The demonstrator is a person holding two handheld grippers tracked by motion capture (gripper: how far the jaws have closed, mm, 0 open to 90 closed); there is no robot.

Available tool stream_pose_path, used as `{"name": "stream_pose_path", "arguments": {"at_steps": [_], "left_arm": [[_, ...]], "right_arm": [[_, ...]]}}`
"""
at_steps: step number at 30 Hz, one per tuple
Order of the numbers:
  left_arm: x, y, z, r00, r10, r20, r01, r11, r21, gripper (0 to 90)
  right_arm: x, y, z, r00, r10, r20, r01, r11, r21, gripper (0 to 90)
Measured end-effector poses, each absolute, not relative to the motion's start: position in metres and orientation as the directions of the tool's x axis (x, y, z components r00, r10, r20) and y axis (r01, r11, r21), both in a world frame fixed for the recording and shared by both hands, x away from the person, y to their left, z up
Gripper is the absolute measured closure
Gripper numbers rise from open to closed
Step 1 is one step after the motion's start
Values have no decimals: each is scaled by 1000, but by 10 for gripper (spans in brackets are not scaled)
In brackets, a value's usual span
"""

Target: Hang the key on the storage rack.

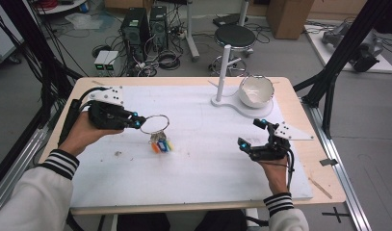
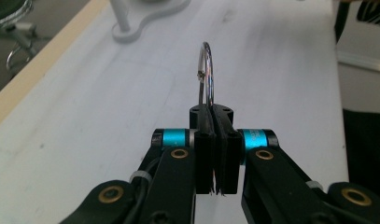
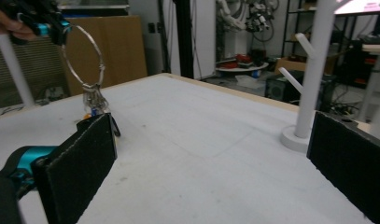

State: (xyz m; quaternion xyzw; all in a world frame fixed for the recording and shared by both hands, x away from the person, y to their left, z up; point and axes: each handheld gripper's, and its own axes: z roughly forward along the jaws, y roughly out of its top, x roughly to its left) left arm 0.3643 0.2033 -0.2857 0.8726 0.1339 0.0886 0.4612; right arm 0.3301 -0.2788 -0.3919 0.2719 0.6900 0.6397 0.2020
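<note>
Key ring [image 1: 154, 123] with coloured tags [image 1: 161, 146], left of centre above the tabletop [image 1: 208, 159]: grasped in clenched left hand-held gripper [image 1: 138, 121]; right hand-held gripper [image 1: 250, 134] released, empty; hanging on white peg stand [image 1: 223, 72] apparently outstanding.

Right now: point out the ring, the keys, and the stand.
ring [image 1: 154, 123], high view, on the far arc of the wire loop
keys [image 1: 161, 144], high view, on the coloured bunch hanging under the ring
stand [image 1: 224, 65], high view, on the white upright post
</note>
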Motion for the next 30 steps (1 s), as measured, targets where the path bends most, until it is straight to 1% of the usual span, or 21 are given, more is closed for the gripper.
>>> {"name": "stream_pose_path", "arguments": {"at_steps": [6, 9, 15, 17, 20, 21, 22, 23, 30], "left_arm": [[367, 194, -294, 965, 263, 0, 119, -437, 892, 875], [368, 187, -298, 971, 240, -14, 108, -384, 917, 875], [371, 176, -305, 979, 202, -29, 104, -372, 922, 874], [372, 173, -307, 982, 189, -30, 98, -362, 927, 874], [372, 167, -309, 984, 175, -35, 96, -351, 931, 874], [372, 166, -309, 985, 170, -36, 94, -348, 933, 874], [373, 164, -309, 986, 164, -38, 94, -349, 933, 874], [373, 163, -310, 986, 161, -46, 100, -341, 935, 874], [372, 156, -313, 989, 134, -62, 103, -326, 940, 874]], "right_arm": [[336, -263, -368, -807, 586, 71, 124, 51, 991, 9], [341, -254, -355, -829, 557, 55, 121, 81, 989, 9], [349, -238, -340, -862, 506, 17, 121, 174, 977, 9], [351, -233, -337, -872, 490, 12, 117, 186, 976, 9], [354, -227, -334, -891, 453, 34, 133, 187, 973, 9], [357, -225, -333, -899, 437, 24, 120, 193, 974, 9], [358, -220, -330, -917, 397, 39, 131, 208, 969, 9], [358, -220, -330, -917, 397, 39, 131, 208, 969, 9], [367, -197, -319, -961, 272, 51, 124, 260, 958, 10]]}}
